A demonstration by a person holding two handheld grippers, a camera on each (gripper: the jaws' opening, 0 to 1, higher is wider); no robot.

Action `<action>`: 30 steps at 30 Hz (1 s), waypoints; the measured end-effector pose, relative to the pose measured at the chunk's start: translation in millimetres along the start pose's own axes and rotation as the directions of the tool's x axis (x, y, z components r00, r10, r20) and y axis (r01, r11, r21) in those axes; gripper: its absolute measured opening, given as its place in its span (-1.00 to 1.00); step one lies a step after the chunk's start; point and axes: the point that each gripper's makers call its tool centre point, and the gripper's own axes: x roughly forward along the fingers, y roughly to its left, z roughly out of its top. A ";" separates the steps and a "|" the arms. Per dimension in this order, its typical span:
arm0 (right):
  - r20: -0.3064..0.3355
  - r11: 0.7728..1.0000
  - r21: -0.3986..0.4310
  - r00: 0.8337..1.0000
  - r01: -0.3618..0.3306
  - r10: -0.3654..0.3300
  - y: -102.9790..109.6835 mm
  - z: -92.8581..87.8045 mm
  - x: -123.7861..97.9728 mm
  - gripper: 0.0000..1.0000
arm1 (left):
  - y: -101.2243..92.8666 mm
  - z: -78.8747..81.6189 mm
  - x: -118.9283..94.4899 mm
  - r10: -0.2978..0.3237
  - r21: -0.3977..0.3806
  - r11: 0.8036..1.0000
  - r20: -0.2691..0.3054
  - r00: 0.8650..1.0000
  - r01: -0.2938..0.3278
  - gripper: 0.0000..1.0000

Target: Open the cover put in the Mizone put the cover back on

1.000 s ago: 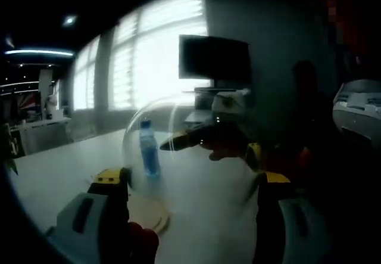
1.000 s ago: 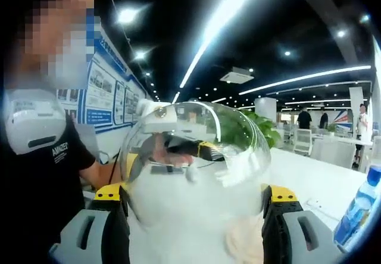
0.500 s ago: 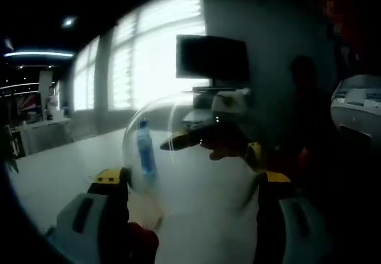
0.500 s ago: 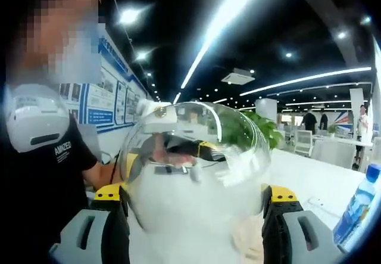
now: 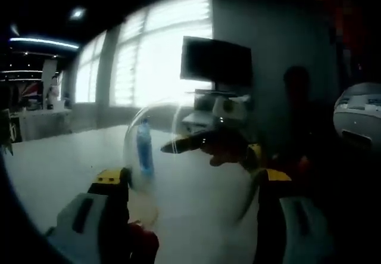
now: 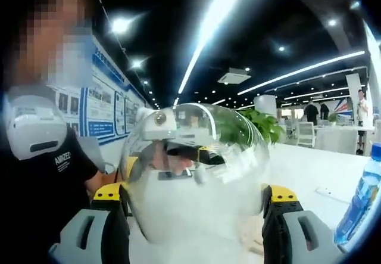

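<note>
Between both tongs [image 6: 195,201] [image 5: 191,186] — clear dome cover [image 6: 196,168]

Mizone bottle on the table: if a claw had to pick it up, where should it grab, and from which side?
Probably the middle of the Mizone bottle's body, coming in level from the side: it stands upright on the white table, tall and slim. For now the left claw and right claw both hold the clear dome cover.
</note>
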 end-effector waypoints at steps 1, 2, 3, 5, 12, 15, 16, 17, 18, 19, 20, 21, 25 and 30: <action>0.000 1.000 0.002 1.000 0.000 0.000 -0.3 -0.1 0.2 0.73 | -0.1 -0.1 -0.1 -0.001 -0.003 1.000 0.003 1.000 0.001 0.47; -0.003 1.000 0.004 1.000 0.001 -0.001 0.1 -0.8 0.1 0.73 | -0.1 -0.5 -0.1 -0.002 -0.008 1.000 0.004 1.000 0.002 0.47; -0.010 1.000 -0.001 1.000 0.001 -0.001 0.1 -2.1 -0.1 0.73 | -0.3 -0.7 -0.2 -0.003 -0.015 1.000 0.007 1.000 0.004 0.47; -0.011 1.000 -0.004 1.000 0.000 0.000 1.0 -2.0 -0.8 0.72 | -2.3 -0.7 -0.8 -0.008 -0.011 1.000 0.012 1.000 0.008 0.47; 0.005 0.999 -0.038 1.000 -0.017 0.017 7.3 -6.1 -7.4 0.67 | -7.7 -2.8 -3.4 -0.048 -0.009 0.999 0.032 0.998 0.048 0.46; 0.019 0.999 -0.048 1.000 -0.020 0.021 9.6 -6.0 -9.4 0.65 | -10.0 -2.9 -4.2 -0.068 -0.007 0.998 0.047 0.997 0.068 0.46; 0.022 0.998 -0.052 1.000 -0.021 0.022 10.2 -5.8 -10.1 0.64 | -10.6 -2.5 -4.2 -0.073 -0.008 0.997 0.050 0.996 0.074 0.46; 0.025 0.998 -0.053 0.999 -0.021 0.023 10.7 -5.8 -10.6 0.64 | -11.1 -2.3 -4.1 -0.076 -0.010 0.997 0.053 0.996 0.077 0.46; 0.027 0.998 -0.053 0.999 -0.022 0.023 10.7 -5.9 -10.9 0.64 | -11.5 -2.1 -3.9 -0.077 -0.012 0.997 0.055 0.996 0.078 0.46; 0.032 0.998 -0.051 0.999 -0.023 0.025 10.4 -5.8 -11.2 0.64 | -12.3 -1.7 -3.5 -0.075 -0.015 0.997 0.053 0.996 0.076 0.46; 0.036 0.998 -0.050 0.999 -0.027 0.029 10.7 -5.7 -11.9 0.64 | -13.6 -1.9 -3.2 -0.071 -0.013 0.997 0.050 0.996 0.072 0.46; 0.039 0.998 -0.048 0.999 -0.031 0.033 11.0 -5.3 -12.1 0.64 | -13.5 -2.2 -3.2 -0.068 -0.011 0.998 0.050 0.996 0.069 0.46; 0.050 0.998 -0.049 0.998 -0.032 0.034 12.4 -5.1 -11.9 0.65 | -12.6 -2.5 -3.5 -0.063 -0.010 0.998 0.056 0.996 0.063 0.46; 0.075 0.998 -0.050 0.997 -0.033 0.036 11.9 -4.9 -12.9 0.65 | -12.7 -3.0 -4.0 -0.058 -0.011 0.998 0.067 0.996 0.059 0.47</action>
